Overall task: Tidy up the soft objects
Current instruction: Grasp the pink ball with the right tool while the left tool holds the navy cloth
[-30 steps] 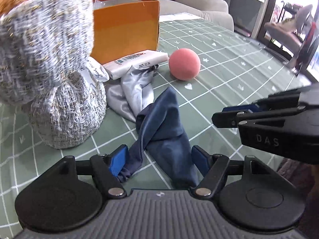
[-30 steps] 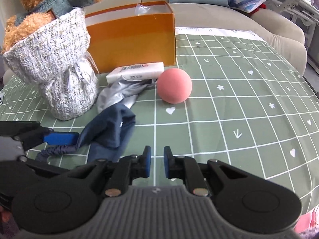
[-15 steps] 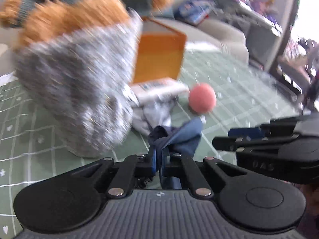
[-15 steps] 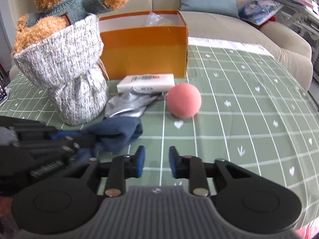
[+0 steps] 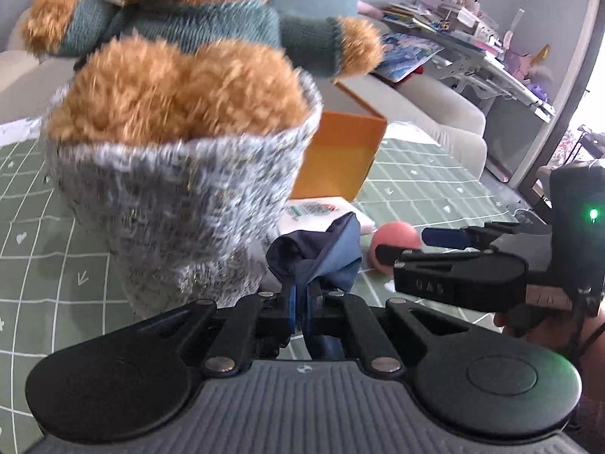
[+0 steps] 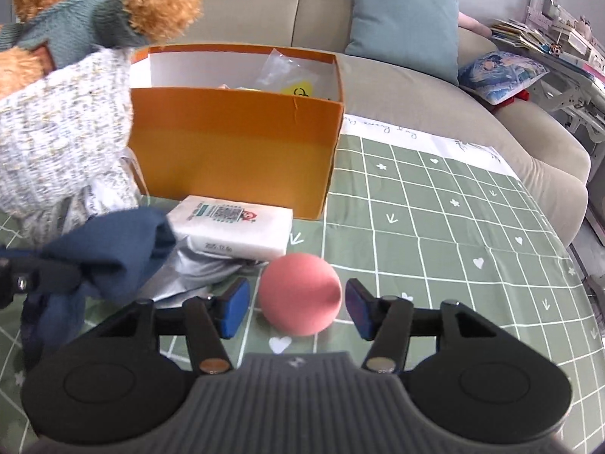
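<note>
At the bottom centre of the left wrist view, the left gripper [image 5: 300, 308] has its jaws pinched tight on a dark blue cloth [image 5: 321, 249], which bunches up above the fingertips and hangs clear of the green checked tablecloth [image 5: 45, 227]. In the right wrist view the right gripper [image 6: 297, 308] is spread wide, its blue pads [image 6: 235, 308] standing either side of a pink ball [image 6: 301, 293] at lower centre without touching it; the ball rests on the cloth-covered table. The same blue cloth shows at the left edge of that view, with a crumpled grey fabric [image 6: 196, 276] below it. Behind the ball lies a white tissue pack [image 6: 231, 227], just in front of an open orange box [image 6: 238, 155] at centre, which holds clear plastic bags [image 6: 281, 70]. At upper left, a teddy bear [image 5: 181, 60] in a green sweater sits in a grey woven pouch [image 5: 177, 204].
</note>
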Available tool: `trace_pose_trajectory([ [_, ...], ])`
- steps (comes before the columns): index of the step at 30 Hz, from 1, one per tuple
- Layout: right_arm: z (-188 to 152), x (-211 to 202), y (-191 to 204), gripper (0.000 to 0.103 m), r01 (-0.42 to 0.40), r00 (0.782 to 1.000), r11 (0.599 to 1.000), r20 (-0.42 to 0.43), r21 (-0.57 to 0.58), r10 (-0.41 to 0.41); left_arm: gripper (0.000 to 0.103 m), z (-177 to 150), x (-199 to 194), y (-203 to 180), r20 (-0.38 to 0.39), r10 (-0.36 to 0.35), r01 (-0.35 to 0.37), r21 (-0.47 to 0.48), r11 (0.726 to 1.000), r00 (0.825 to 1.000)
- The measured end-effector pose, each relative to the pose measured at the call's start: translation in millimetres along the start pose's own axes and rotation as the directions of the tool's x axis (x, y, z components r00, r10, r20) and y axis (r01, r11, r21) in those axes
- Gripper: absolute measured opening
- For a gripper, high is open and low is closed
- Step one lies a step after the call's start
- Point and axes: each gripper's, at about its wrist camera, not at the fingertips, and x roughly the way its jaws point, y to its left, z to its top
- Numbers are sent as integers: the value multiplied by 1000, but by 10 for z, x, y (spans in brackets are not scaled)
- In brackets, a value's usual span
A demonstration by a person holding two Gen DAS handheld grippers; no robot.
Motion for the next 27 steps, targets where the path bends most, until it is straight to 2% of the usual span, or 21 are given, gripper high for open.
trace_pose_trajectory([
  [6, -27, 115, 17, 50, 20, 1000, 1000, -7, -14, -20, 5, 26, 85, -38, 6, -3, 3, -7, 1000, 1000],
  [9, -51, 89, 32, 42, 21, 1000, 1000, -4, -18, -21, 5, 6, 81, -35, 2, 0, 0, -6, 1000, 1000],
  [13, -49, 2, 47, 38, 24, 1000, 1000, -3, -14, -24, 5, 8, 20, -34, 7, 3, -3, 1, 1000, 1000],
  [16, -52, -144, 71, 38, 16, 1000, 1000, 2, -17, -16, 5, 10, -63, -58, 13, 6, -6, 7, 1000, 1000],
  [21, -86, -506, 143, 38, -44, 999, 999, -1, -3, 44, 5, -21, -288, -132, 27, 9, -10, 37, 999, 1000],
  [27, -118, -1026, 338, 38, -106, 993, 994, 40, -38, 107, 5, -57, -591, -203, 35, 38, -40, 56, 998, 999],
])
